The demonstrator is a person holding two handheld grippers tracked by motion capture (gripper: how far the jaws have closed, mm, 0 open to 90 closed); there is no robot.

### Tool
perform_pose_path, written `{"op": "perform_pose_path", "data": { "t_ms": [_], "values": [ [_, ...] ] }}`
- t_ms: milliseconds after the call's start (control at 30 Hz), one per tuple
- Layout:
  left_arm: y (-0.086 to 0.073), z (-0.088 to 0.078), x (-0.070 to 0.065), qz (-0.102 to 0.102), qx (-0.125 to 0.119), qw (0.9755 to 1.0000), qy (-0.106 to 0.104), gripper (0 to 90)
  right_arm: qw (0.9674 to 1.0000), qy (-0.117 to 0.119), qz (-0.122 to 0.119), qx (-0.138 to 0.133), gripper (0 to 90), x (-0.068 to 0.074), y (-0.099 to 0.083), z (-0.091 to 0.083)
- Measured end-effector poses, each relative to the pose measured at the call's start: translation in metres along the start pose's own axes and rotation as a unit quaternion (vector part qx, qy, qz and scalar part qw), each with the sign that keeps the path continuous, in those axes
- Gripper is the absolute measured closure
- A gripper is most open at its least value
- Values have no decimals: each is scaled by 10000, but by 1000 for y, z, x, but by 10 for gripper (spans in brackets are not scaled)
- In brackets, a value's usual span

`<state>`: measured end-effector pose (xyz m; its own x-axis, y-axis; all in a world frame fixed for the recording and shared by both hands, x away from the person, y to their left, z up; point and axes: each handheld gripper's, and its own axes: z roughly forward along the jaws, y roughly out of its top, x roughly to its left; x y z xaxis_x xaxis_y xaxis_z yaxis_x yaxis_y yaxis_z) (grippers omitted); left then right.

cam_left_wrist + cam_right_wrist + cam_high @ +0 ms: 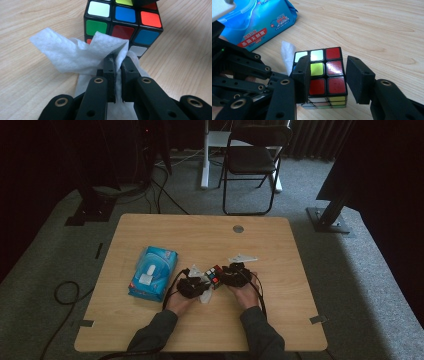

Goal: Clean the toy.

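Worktop (150, 325): pale wood, w/ all items near centre. Wipes pack (153, 271), blue, lies at 9 o'clock of the cube, well apart. Cube (215, 275) sits on worktop near centre, between both tongs. Right tongs (327, 80) come in from 3 o'clock, part open, jaws closed on cube's two sides, red face up betw. them. Left tongs (118, 62) at 8 o'clock of cube, nearly closed, pinching a white wipe (70, 53); wipe's edge touches cube's side. A 2nd scrap (242, 258) of white lies at 1 o'clock, near.
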<state>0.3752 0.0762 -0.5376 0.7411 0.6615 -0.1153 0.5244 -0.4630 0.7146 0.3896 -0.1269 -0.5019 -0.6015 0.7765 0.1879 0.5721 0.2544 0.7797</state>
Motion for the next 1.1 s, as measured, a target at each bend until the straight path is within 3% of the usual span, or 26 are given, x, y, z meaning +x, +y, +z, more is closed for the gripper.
{"op": "perform_pose_path", "data": {
  "t_ms": [67, 167, 467, 600, 733, 833, 933, 1100],
  "values": [
    [2, -1, 2, 34, 50, 9999, 85, 845, 10000, -1, 0, 3, 556, 0, 0, 0],
    [6, -3, 7, -136, -15, 9996, 251, 845, 10000, 22, -10, 40, 537, 1, 0, 1],
    [20, -21, 14, -176, -416, 9986, 289, 845, 10000, 26, -30, 43, 536, 0, 0, 2],
    [20, -19, 17, -234, -354, 9983, 387, 844, 10000, 18, -41, 48, 537, 1, 0, 1],
    [15, -8, 19, -288, -142, 9988, 365, 845, 10000, 24, -45, 48, 536, 0, 0, 2],
    [9, 0, 16, -212, 22, 9991, 371, 845, 10000, 21, -62, 45, 536, 0, 0, 2],
    [7, 0, 19, -317, -13, 9989, 340, 843, 9999, 32, -130, 54, 537, 0, 0, 1],
    [12, -7, 24, -376, -131, 9981, 471, 839, 9996, 97, -235, 89, 537, 0, 1, 1]
  ]
}}
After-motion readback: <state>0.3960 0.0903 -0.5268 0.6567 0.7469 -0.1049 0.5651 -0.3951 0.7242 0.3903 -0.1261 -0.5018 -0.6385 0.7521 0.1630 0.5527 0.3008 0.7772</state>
